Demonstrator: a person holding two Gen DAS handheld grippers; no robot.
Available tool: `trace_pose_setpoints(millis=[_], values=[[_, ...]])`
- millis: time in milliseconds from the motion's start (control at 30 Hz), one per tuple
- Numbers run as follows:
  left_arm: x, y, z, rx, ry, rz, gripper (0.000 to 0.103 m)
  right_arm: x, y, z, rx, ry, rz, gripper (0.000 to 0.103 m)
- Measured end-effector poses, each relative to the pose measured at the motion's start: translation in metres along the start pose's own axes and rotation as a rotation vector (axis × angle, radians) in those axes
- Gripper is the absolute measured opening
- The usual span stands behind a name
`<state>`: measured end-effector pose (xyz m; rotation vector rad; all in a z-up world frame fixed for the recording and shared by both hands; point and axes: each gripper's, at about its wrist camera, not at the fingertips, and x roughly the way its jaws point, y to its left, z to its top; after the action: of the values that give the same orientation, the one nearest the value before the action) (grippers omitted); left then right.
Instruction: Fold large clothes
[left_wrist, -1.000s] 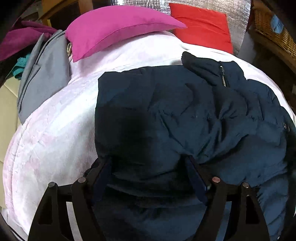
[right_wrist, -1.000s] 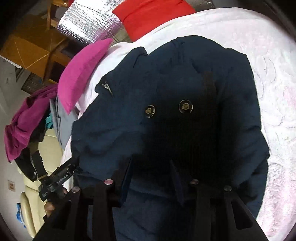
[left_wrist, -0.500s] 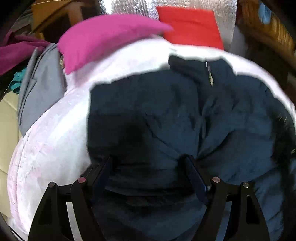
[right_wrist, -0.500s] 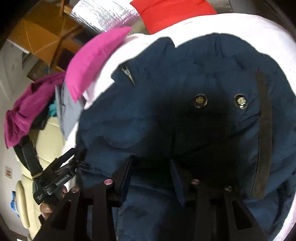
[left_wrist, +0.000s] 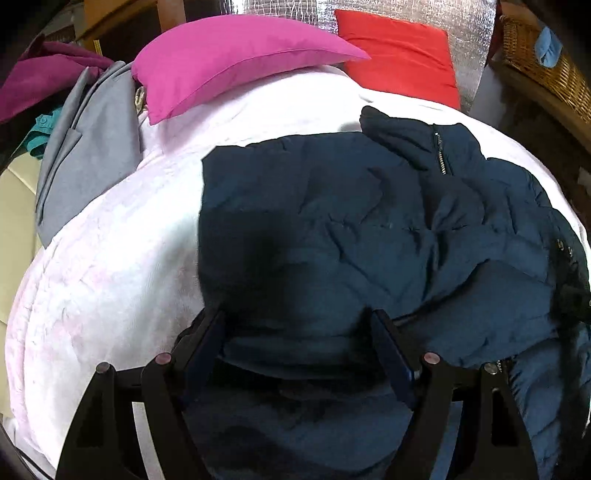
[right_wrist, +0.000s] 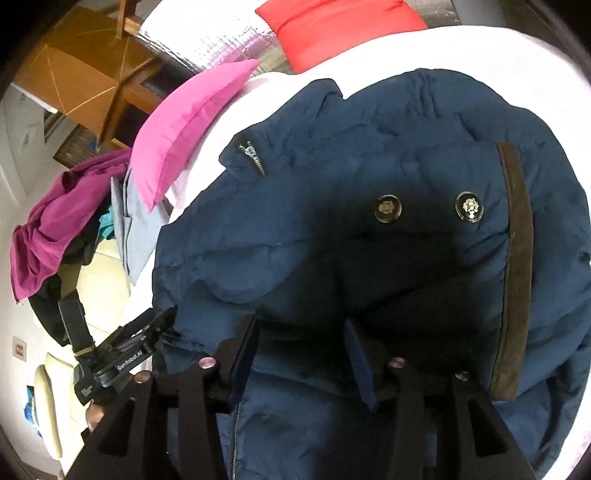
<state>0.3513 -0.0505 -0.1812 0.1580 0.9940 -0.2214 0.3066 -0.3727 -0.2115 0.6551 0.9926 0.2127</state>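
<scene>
**Navy jacket bunched on pink bed, both grippers over it**

Grey garment at far left edge, magenta pillow behind. Left hand-held gripper spread wide, jacket fabric between fingers. Right hand-held gripper opening, jacket fabric in gap, pads not pressing. Red pillow at back right.

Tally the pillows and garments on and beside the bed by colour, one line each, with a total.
Pink pillow: 1
Red pillow: 1
Navy jacket: 1
Grey garment: 1
Magenta garment: 1
Teal garment: 1
Total: 6
</scene>
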Motion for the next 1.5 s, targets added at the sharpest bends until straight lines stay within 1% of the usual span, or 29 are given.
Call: trace_pose_setpoints(millis=[100, 167, 233, 300, 400, 433, 533, 633, 733, 833, 967, 1033, 1100, 1167, 1233, 1333, 1400, 1467, 1500], values=[[-0.016, 0.006, -0.002, 0.001, -0.034, 0.005, 0.080, -0.014, 0.003, 0.000, -0.013, -0.028, 0.034, 0.052], [-0.028, 0.010, -0.006, 0.010, -0.060, 0.014, 0.080, -0.022, 0.004, -0.001, -0.034, -0.043, 0.033, 0.056], [-0.036, 0.018, -0.012, 0.016, -0.070, 0.022, 0.080, -0.030, 0.002, -0.004, -0.039, -0.053, 0.031, 0.062], [-0.042, 0.027, -0.020, 0.014, -0.069, 0.024, 0.080, -0.040, -0.007, -0.010, -0.028, -0.056, 0.039, 0.062], [-0.051, 0.042, -0.036, -0.022, -0.049, 0.003, 0.080, -0.055, -0.017, -0.023, -0.017, -0.060, 0.045, 0.063], [-0.055, 0.048, -0.043, -0.048, -0.041, -0.012, 0.080, -0.062, -0.021, -0.028, -0.014, -0.065, 0.047, 0.064], [-0.068, 0.066, -0.062, -0.122, -0.036, -0.046, 0.080, -0.084, -0.034, -0.049, 0.005, -0.097, 0.068, 0.071], [-0.081, 0.077, -0.087, -0.191, -0.025, -0.072, 0.080, -0.101, -0.047, -0.071, 0.035, -0.122, 0.092, 0.073], [-0.090, 0.080, -0.112, -0.217, 0.009, -0.094, 0.080, -0.116, -0.063, -0.098, 0.087, -0.135, 0.098, 0.073], [-0.098, 0.080, -0.138, -0.213, 0.061, -0.095, 0.080, -0.129, -0.082, -0.126, 0.163, -0.140, 0.098, 0.073], [-0.109, 0.078, -0.167, -0.211, 0.130, -0.143, 0.080, -0.139, -0.093, -0.154, 0.198, -0.127, 0.067, 0.073], [-0.113, 0.075, -0.177, -0.205, 0.172, -0.166, 0.080, -0.140, -0.097, -0.164, 0.215, -0.106, 0.068, 0.073], [-0.118, 0.074, -0.183, -0.212, 0.187, -0.197, 0.080, -0.141, -0.100, -0.174, 0.227, -0.093, 0.069, 0.073], [-0.121, 0.071, -0.189, -0.223, 0.217, -0.256, 0.080, -0.139, -0.102, -0.182, 0.235, -0.073, 0.087, 0.073], [-0.120, 0.069, -0.194, -0.228, 0.248, -0.294, 0.080, -0.133, -0.100, -0.188, 0.238, -0.032, 0.131, 0.073], [-0.118, 0.072, -0.201, -0.261, 0.258, -0.309, 0.080, -0.126, -0.099, -0.197, 0.226, 0.008, 0.125, 0.073], [-0.116, 0.076, -0.201, -0.299, 0.277, -0.342, 0.080, -0.121, -0.097, -0.202, 0.218, 0.044, 0.137, 0.073], [-0.113, 0.079, -0.209, -0.333, 0.303, -0.378, 0.080, -0.119, -0.092, -0.209, 0.192, 0.063, 0.134, 0.073], [-0.115, 0.080, -0.212, -0.336, 0.307, -0.380, 0.080, -0.117, -0.089, -0.211, 0.177, 0.084, 0.139, 0.074]])
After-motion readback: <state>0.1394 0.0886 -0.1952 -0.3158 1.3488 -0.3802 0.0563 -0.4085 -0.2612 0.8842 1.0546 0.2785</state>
